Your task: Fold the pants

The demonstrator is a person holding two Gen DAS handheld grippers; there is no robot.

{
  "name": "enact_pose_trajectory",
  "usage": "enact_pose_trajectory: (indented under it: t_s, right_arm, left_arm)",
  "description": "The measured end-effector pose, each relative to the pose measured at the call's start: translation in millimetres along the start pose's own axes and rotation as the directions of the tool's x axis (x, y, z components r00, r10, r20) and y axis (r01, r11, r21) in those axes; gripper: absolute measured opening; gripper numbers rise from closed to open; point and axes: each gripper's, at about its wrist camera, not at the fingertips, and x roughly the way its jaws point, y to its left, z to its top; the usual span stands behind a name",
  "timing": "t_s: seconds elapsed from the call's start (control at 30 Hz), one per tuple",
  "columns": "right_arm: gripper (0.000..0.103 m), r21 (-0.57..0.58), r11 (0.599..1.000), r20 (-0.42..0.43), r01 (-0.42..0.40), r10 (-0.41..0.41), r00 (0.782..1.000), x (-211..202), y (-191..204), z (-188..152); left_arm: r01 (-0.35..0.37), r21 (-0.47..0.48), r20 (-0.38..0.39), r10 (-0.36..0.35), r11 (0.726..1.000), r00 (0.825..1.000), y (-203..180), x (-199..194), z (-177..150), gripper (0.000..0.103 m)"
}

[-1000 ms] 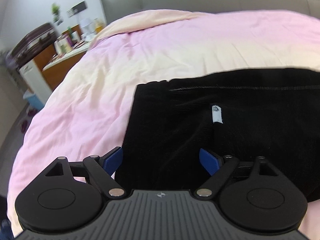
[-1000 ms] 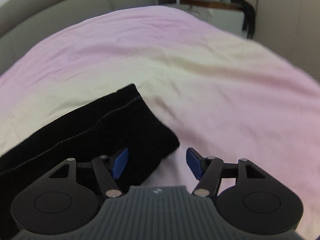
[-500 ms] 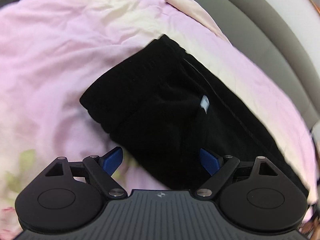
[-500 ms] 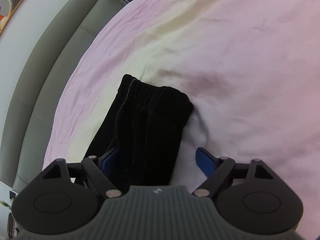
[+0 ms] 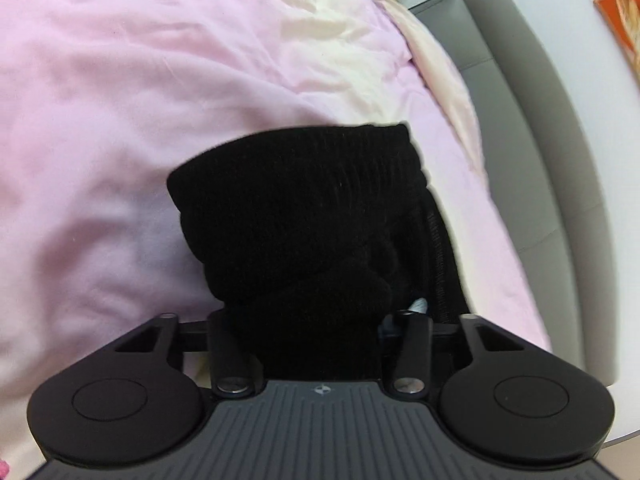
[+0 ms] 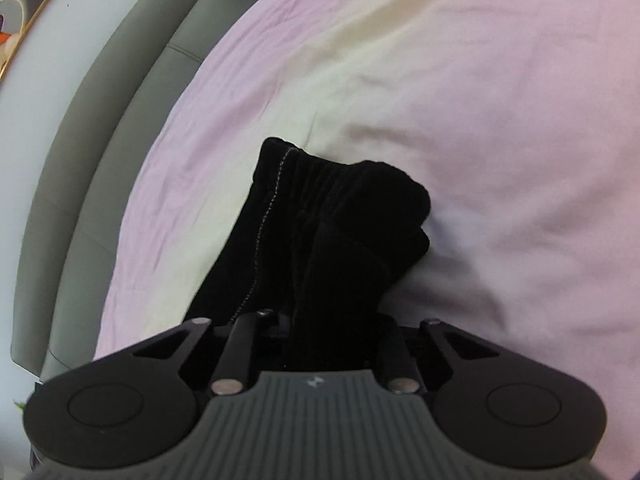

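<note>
My left gripper [image 5: 312, 320] and right gripper [image 6: 332, 332] are each closing, pinching bunched black pants [image 5: 304, 208] at lower centre of both frames, on the pink bedspread [image 5: 120, 100].

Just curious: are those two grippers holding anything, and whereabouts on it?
Both are closing on the black pants: left gripper and right gripper each pinch a bunched end.

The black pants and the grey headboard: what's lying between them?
Only bedding: a strip of the pink duvet separates the black pants from the grey headboard, clearest in the left wrist view.
</note>
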Motion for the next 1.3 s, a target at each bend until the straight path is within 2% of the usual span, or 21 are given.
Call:
enact_pose_trajectory:
  t_s: [0.03,0.13,0.2,0.3,0.4,0.47,0.57,0.63,0.7,0.73,0.77,0.8,0.83,0.87,0.93,1.03,1.1,1.13,1.17,1.2,1.3]
  right_arm:
    - [0.01,-0.012,1.0,0.017,-0.007,0.007,1.0,-6.5,5.5,2.3]
    - [0.009,-0.015,0.998,0.058,-0.058,0.059,0.997,-31.4,28.4,13.5]
    - [0.009,-0.049,0.998,0.051,-0.049,0.052,0.997,-50.2,49.7,18.7]
    - [0.009,-0.107,0.992,0.043,-0.067,0.072,0.996,-87.4,79.6,24.1]
    - [0.009,-0.08,0.988,0.05,-0.13,0.135,0.99,-134.9,92.9,25.4]
    - [0.009,-0.076,0.983,0.048,-0.167,0.171,0.984,-163.3,91.3,19.9]
    - [0.009,-0.046,0.988,-0.016,-0.15,0.15,0.989,-183.3,67.7,-0.6]
    - [0.009,-0.059,0.996,-0.074,-0.066,0.062,0.995,-179.2,41.0,-22.8]
    - [0.01,-0.093,0.992,-0.135,0.09,-0.102,0.985,-164.0,6.1,-48.7]
    - [0.013,-0.097,0.978,-0.18,0.184,-0.199,0.963,-154.8,-14.9,-59.8]
    - [0.021,-0.067,0.968,-0.212,0.243,-0.252,0.944,-150.2,-35.8,-67.7]
    - [0.019,0.005,0.974,-0.212,0.227,-0.221,0.952,-152.6,-56.8,-73.1]
    - [0.019,0.077,0.982,-0.191,0.173,-0.155,0.969,-159.3,-72.2,-74.6]
    - [0.023,0.104,0.983,-0.167,0.153,-0.135,0.977,-166.2,-78.0,-73.8]
    - [0.031,0.081,0.983,-0.139,0.162,-0.149,0.979,-178.2,-77.9,-69.0]
    - [0.042,-0.003,0.97,-0.068,0.243,-0.243,0.968,-196.3,-62.9,-57.5]
    - [0.05,-0.08,0.947,0.06,0.311,-0.306,0.95,-211.2,-45.2,-47.8]
    - [0.06,-0.126,0.933,0.119,0.337,-0.323,0.939,-217.5,-36.1,-43.5]
    - [0.063,-0.168,0.922,0.167,0.348,-0.321,0.932,-221.7,-27.8,-38.2]
    - [0.063,-0.212,0.915,0.191,0.343,-0.305,0.933,-224.1,-20.5,-33.3]
    - [0.062,-0.331,0.896,0.153,0.296,-0.258,0.954,-208.4,-2.6,-15.9]
  left_arm:
    - [0.02,0.006,0.001,-0.02,1.0,1.0,-2.8,-5.5,3.2,0.041]
    - [0.046,0.125,0.0,-0.046,0.991,0.999,-26.5,-28.0,11.9,0.038]
    - [0.088,0.181,0.002,-0.09,0.98,0.996,-43.6,-48.2,18.7,0.037]
    - [0.132,0.182,0.017,-0.137,0.974,0.99,-53.8,-81.5,32.6,0.037]
    - [0.146,0.201,0.044,-0.158,0.969,0.986,-52.0,-116.5,49.5,0.037]
    - [0.103,0.232,0.049,-0.118,0.967,0.992,-42.5,-129.5,57.0,0.037]
    - [-0.019,0.251,0.016,0.015,0.968,1.0,-12.2,-127.6,59.3,0.037]
    - [-0.127,0.259,-0.017,0.136,0.957,0.991,12.8,-119.8,51.1,0.037]
    - [-0.216,0.284,-0.029,0.234,0.934,0.972,26.0,-109.7,36.1,0.04]
    - [-0.245,0.283,-0.02,0.262,0.927,0.965,30.5,-108.4,29.3,0.042]
    - [-0.256,0.277,-0.006,0.268,0.926,0.963,31.8,-109.3,25.3,0.045]
    - [-0.259,0.274,0.005,0.268,0.926,0.963,30.3,-111.6,24.7,0.045]
    - [-0.262,0.276,0.007,0.271,0.925,0.963,27.6,-113.1,25.6,0.046]
    - [-0.263,0.279,0.003,0.273,0.924,0.962,24.9,-118.6,24.6,0.046]
    - [-0.256,0.27,-0.013,0.269,0.928,0.963,18.0,-128.1,33.0,0.045]
    - [-0.23,0.228,-0.019,0.24,0.946,0.971,9.0,-133.6,40.6,0.045]
    - [-0.224,0.225,-0.014,0.233,0.948,0.972,6.6,-133.6,45.5,0.045]
    - [-0.234,0.234,-0.009,0.243,0.944,0.97,4.6,-132.0,44.7,0.045]
    - [-0.245,0.242,-0.005,0.254,0.939,0.967,4.0,-131.9,42.9,0.045]
    - [-0.256,0.243,-0.002,0.265,0.935,0.964,4.5,-129.7,42.2,0.045]
    - [-0.268,0.224,0.004,0.274,0.937,0.962,7.4,-133.7,39.1,0.047]
